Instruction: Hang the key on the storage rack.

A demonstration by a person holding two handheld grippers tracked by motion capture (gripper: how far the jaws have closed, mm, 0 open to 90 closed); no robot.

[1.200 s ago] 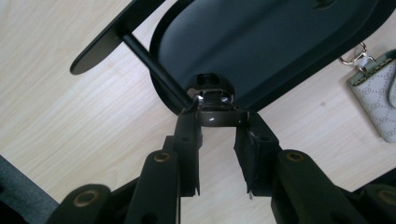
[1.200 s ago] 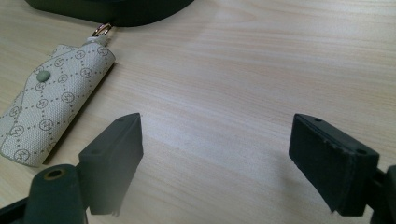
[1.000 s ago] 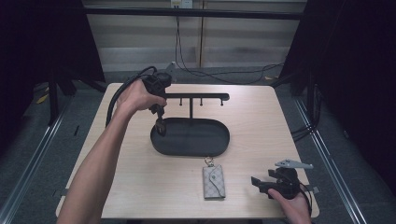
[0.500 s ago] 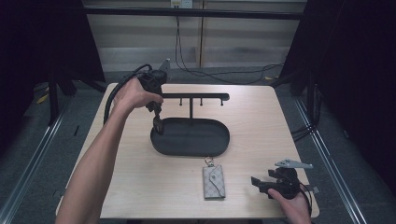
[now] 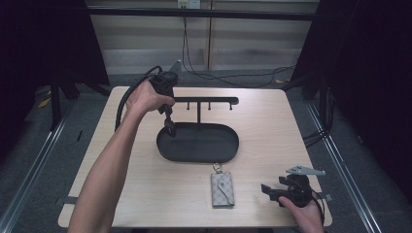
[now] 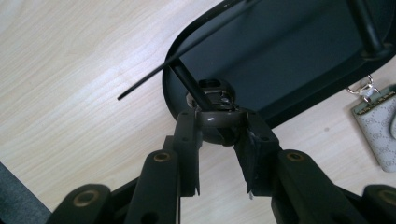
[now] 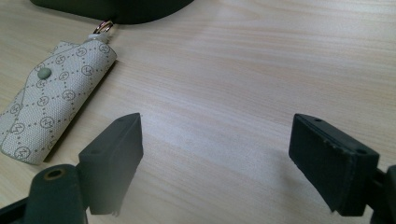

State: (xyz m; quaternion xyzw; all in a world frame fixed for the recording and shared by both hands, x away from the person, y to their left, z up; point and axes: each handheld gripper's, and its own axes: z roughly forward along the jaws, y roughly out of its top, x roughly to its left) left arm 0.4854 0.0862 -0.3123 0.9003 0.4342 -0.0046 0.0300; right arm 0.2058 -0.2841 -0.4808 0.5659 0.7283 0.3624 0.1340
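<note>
The left tool (image 6: pixel 218 133) is clenched on a dark ring (image 6: pixel 215 120) with a key fob (image 6: pixel 215 91), held just over the oval tray (image 5: pixel 204 145) of the one hook stand (image 5: pixel 199 103), likely to hang it on a peg. The right tool (image 7: pixel 215 163) rests released on the tabletop (image 5: pixel 272 126) beside one patterned key case (image 5: pixel 222 189), probably waiting its turn.

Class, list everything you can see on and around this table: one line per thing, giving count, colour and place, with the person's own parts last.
Wooden table: one, pale, square, centre.
Oval metal tray stand with a hook rail: one, black, mid-table.
Small dark brown ring-topped object: one, between the left gripper's jaws, over the tray's left end.
Patterned fabric key pouch: one, grey-beige, flat before the tray.
Cables: several, black, on the floor behind.
Left gripper: black, shut on the object.
Right gripper: black, open, near the front right corner.
</note>
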